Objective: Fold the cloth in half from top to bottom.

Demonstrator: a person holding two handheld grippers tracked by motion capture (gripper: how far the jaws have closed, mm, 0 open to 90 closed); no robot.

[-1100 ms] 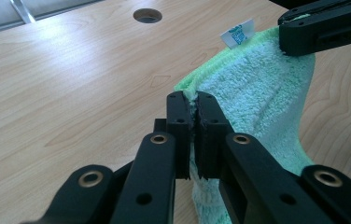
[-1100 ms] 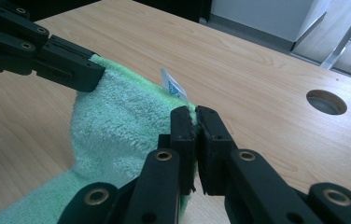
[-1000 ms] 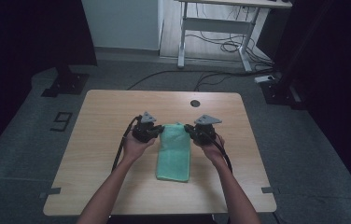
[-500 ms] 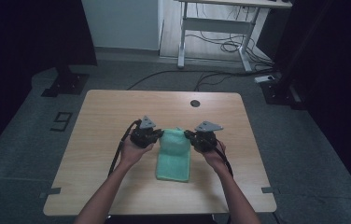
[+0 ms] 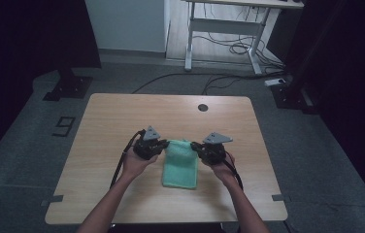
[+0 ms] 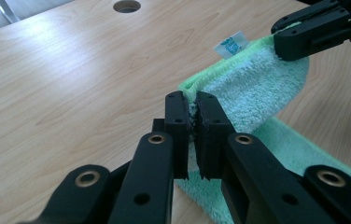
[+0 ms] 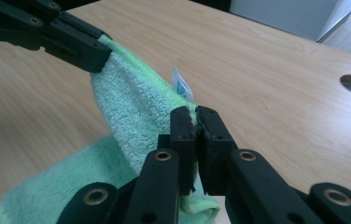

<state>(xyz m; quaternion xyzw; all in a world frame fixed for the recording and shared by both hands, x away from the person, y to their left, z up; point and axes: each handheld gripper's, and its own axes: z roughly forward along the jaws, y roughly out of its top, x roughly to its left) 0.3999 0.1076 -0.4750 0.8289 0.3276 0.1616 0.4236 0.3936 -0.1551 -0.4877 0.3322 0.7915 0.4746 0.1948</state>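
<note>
Two corners of the mint-green terry cloth towel [image 5: 180, 162] are in my grip, one per gripper. My left gripper [image 5: 157, 146] has its fingers [image 6: 178, 122] pinched tight on the far left corner; my right gripper [image 5: 203, 148] has its fingers [image 7: 183, 135] closed just as tight on the far right corner, beside the small white care label [image 7: 182, 86].

The towel lies mid-way across the pale wooden surface [image 5: 122, 116], its long axis running from me toward the far edge. The far short edge hangs lifted and stretched between the two grippers, while the near part rests flat, reaching back between my hands.

That is what the next move turns on, I judge: the resting end lies on my side of the fingers, so folding means carrying both corners toward me, level and together. Both hands sit equally close to it.
</note>
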